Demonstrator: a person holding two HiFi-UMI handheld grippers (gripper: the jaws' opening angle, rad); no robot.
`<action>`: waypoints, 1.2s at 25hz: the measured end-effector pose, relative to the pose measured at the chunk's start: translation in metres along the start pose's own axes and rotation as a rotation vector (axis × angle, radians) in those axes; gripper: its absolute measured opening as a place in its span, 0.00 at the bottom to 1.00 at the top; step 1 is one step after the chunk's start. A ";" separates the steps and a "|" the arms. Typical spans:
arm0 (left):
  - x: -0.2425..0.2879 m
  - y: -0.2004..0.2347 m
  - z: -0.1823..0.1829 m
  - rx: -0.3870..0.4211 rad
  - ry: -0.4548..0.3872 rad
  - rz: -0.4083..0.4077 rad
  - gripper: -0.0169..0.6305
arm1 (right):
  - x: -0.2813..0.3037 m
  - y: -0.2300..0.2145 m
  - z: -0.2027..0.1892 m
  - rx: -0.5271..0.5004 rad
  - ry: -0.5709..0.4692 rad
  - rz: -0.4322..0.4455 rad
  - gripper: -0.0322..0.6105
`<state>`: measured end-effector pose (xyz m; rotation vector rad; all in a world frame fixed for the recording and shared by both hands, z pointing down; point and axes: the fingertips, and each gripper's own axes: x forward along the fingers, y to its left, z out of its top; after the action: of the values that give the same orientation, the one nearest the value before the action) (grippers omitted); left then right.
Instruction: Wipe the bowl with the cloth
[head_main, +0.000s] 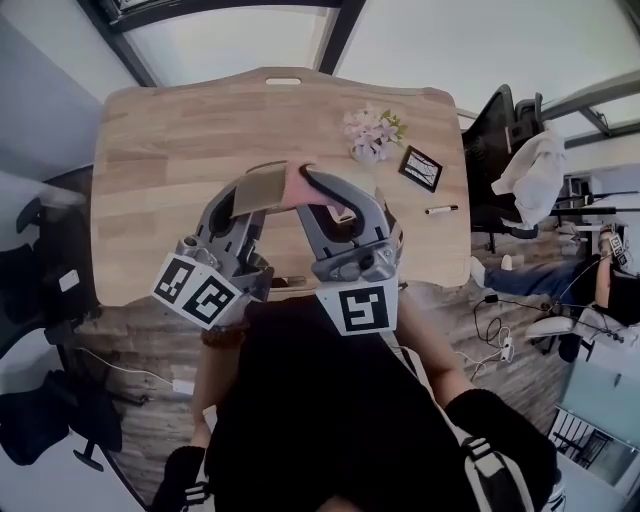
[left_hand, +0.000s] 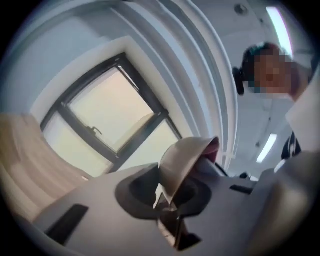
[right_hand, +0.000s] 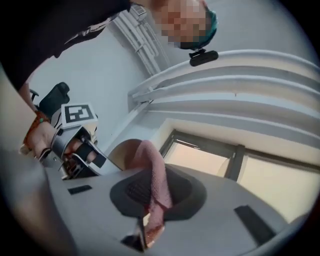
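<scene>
Clamping on the rim of the bowl (left_hand: 186, 159) with the left tongs (left_hand: 169, 201), held up in the middle of the head view, above the worktop (head_main: 150, 150) and not resting on it. Pinching a strip of the pink cloth (right_hand: 156, 174) tight in the right tongs (right_hand: 152, 217), just beside the bowl, perhaps touching it. As for the bowl: probably light, stiff and smooth, so likely to slip or swing from a rim grip; better taken deeper over the rim. As for the cloth: soft, limp, best bunched short.
</scene>
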<state>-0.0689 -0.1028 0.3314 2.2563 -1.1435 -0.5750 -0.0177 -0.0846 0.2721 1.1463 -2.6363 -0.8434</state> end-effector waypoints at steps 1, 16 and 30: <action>-0.002 0.000 0.004 -0.091 -0.051 -0.026 0.09 | 0.000 -0.001 0.001 0.060 -0.024 -0.006 0.09; -0.008 -0.014 -0.001 0.527 0.086 0.054 0.24 | 0.002 0.002 -0.031 -0.076 0.118 0.075 0.08; -0.006 -0.024 0.026 0.543 -0.011 0.173 0.07 | 0.006 -0.002 -0.027 -0.022 0.131 -0.004 0.08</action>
<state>-0.0729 -0.0933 0.2966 2.5524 -1.6346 -0.2208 -0.0113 -0.1018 0.2929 1.1602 -2.5142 -0.7684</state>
